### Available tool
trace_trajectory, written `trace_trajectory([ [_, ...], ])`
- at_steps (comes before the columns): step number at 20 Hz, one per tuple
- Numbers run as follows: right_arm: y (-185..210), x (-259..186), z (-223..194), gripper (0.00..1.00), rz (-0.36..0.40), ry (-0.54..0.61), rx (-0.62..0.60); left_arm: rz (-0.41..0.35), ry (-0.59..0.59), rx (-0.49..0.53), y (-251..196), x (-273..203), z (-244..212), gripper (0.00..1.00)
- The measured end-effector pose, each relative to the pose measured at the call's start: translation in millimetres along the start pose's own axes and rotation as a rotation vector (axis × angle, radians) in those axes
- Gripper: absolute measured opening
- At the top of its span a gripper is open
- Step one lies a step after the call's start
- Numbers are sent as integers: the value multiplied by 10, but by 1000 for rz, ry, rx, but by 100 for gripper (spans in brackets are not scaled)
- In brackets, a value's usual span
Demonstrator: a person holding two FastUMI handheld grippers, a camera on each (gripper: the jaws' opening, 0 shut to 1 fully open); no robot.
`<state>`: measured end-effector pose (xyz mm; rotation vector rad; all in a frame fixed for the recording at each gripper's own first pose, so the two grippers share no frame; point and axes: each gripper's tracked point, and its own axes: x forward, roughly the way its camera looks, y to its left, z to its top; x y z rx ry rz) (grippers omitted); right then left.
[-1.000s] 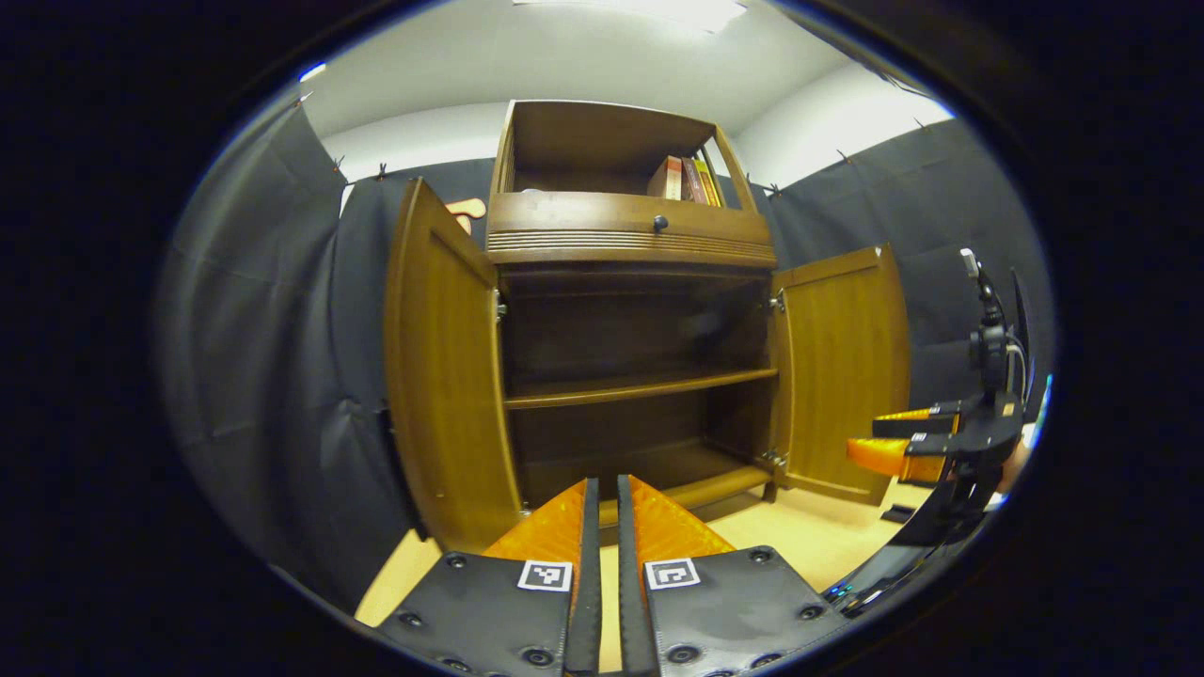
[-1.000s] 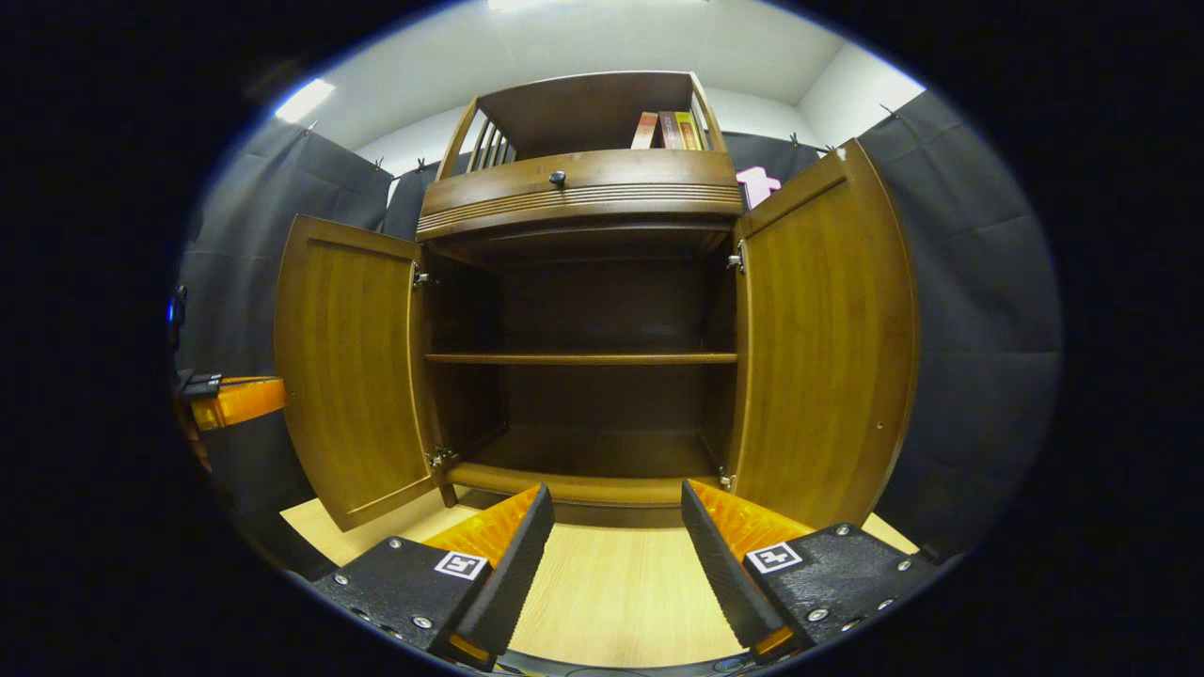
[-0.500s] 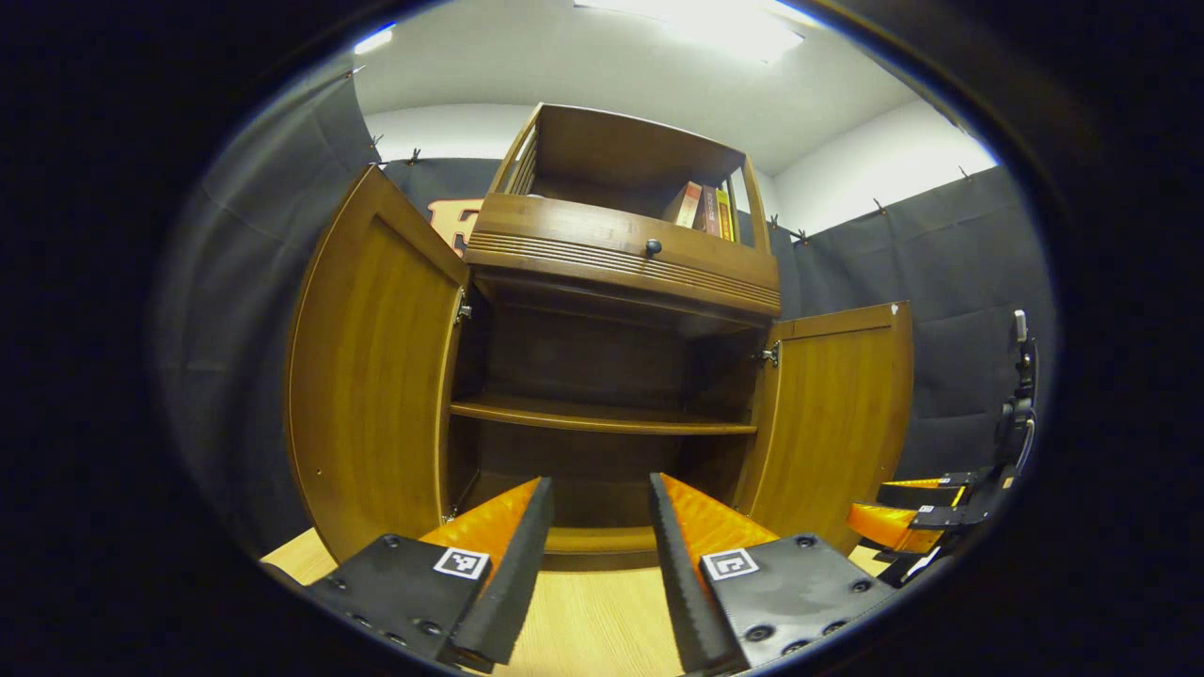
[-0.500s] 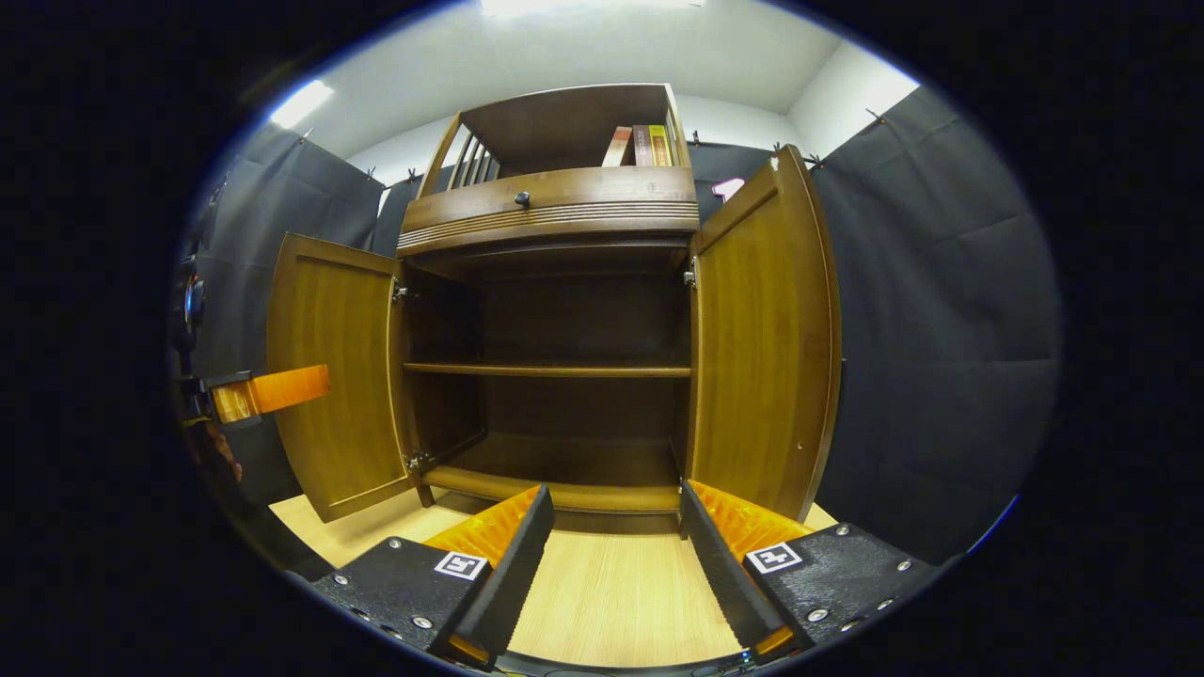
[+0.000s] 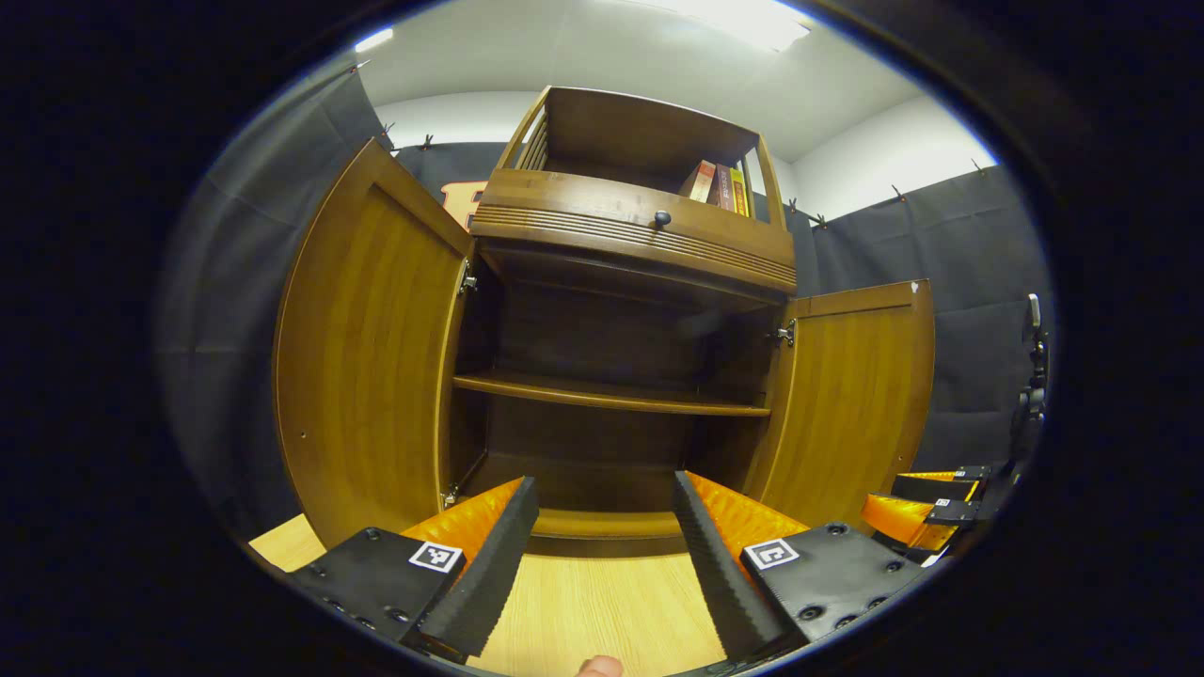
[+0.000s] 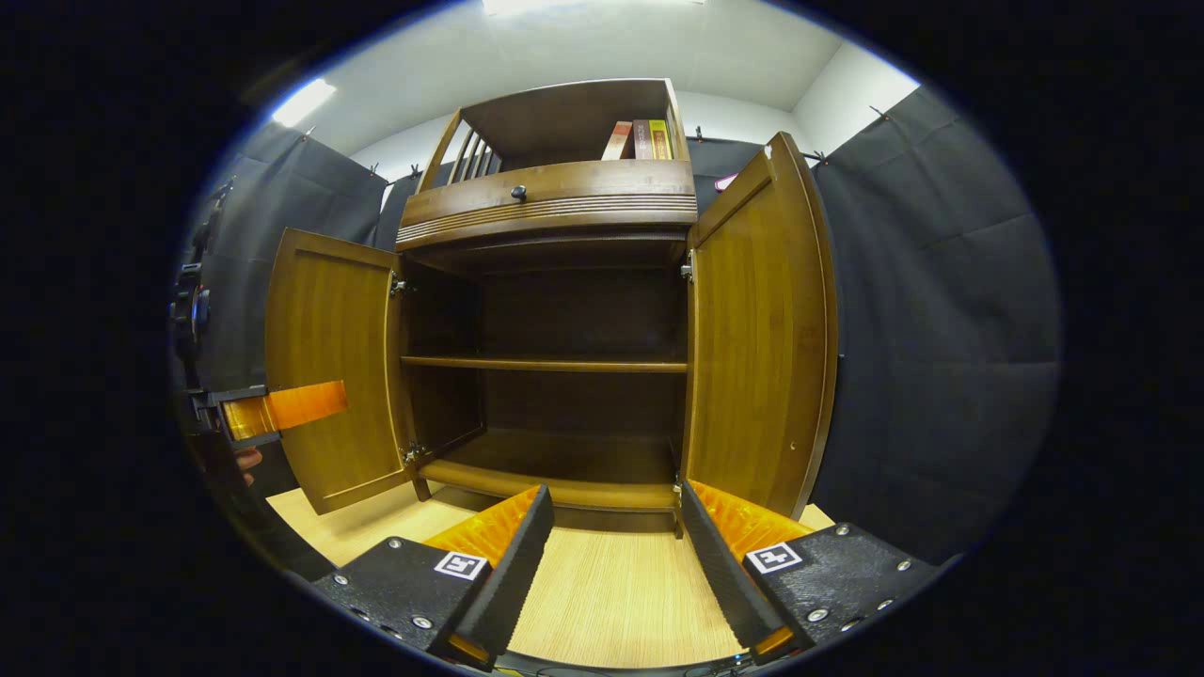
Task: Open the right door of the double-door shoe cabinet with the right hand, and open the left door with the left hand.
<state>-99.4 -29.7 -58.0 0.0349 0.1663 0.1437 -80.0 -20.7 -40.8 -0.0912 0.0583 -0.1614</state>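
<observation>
Both doors open – left door (image 5: 367, 348), right door (image 6: 757, 338). Left gripper (image 5: 602, 527) & right gripper (image 6: 616, 531) spread wide, holding nothing, off the cabinet (image 6: 555, 310).

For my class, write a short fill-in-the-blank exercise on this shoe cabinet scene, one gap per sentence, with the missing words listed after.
1. Both doors, the left door and the right door, stand ____.
2. The shelf inside the cabinet holds ____ shoes.
3. The books stand in the ____ compartment, above the drawer.
4. The left gripper and the right gripper each have fingers spread ____.

Missing words: open; no; top; apart
</observation>
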Motion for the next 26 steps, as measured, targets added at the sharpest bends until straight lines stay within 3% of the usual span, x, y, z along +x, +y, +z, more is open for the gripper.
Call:
trace_trajectory([
  [26, 52, 51, -71, 85, 8, 14, 17, 56, 23, 71, 134, 16, -50, 95],
])
